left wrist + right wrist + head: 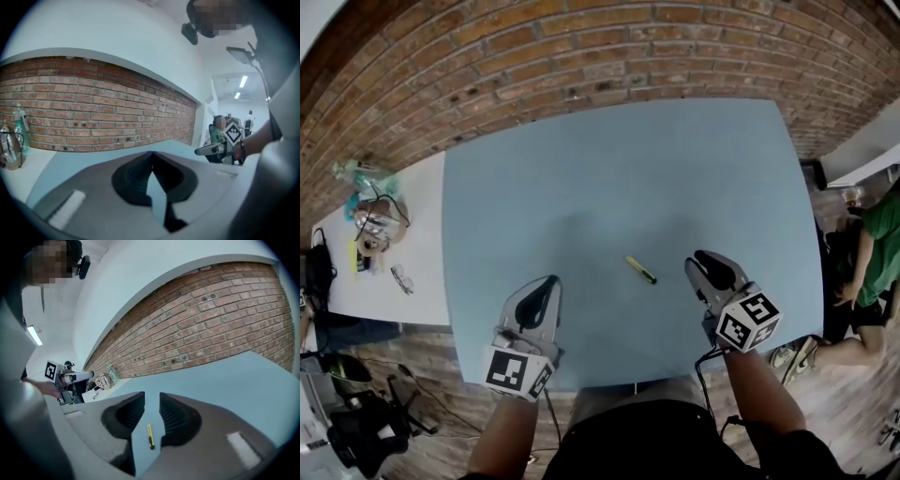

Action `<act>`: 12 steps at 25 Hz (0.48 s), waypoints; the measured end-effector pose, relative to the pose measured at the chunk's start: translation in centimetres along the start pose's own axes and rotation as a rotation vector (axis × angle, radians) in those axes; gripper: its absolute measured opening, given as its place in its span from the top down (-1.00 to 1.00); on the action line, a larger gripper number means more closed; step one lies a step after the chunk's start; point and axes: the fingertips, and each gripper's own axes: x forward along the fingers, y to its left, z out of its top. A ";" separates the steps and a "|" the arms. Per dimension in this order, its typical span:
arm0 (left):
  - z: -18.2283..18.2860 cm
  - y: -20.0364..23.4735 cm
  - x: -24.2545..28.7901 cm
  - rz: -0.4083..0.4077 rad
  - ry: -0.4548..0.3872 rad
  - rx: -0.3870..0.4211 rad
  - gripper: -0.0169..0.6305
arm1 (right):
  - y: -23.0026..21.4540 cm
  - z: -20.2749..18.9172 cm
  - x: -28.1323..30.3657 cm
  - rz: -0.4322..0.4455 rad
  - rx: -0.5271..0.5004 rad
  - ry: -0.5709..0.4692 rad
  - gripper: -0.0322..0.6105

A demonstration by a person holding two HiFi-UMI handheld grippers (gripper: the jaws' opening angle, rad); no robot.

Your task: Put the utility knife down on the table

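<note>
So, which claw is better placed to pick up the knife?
Right. The knife lies nearer the right claw, which is open and looks straight at it; the left claw is shut.

Blue table (609, 178): one yellow utility knife (640, 269) lies flat at 5 o'clock from centre, along the 10-to-4 axis. White table (422, 234) at 9 o'clock holds clutter.

Bystander (874, 246) cropped at right edge
</note>
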 end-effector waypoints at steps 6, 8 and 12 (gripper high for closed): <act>1.5 -0.1 -1.2 -0.003 -0.022 0.014 0.94 | 0.7 2.7 -2.1 -0.020 -0.028 -0.048 0.57; 2.0 -0.1 -1.7 0.000 -0.024 0.016 0.94 | 1.0 3.5 -2.8 -0.025 -0.031 -0.062 0.57; 3.0 -0.1 -1.9 -0.006 -0.037 0.024 0.94 | 1.3 4.9 -3.7 -0.035 -0.050 -0.089 0.57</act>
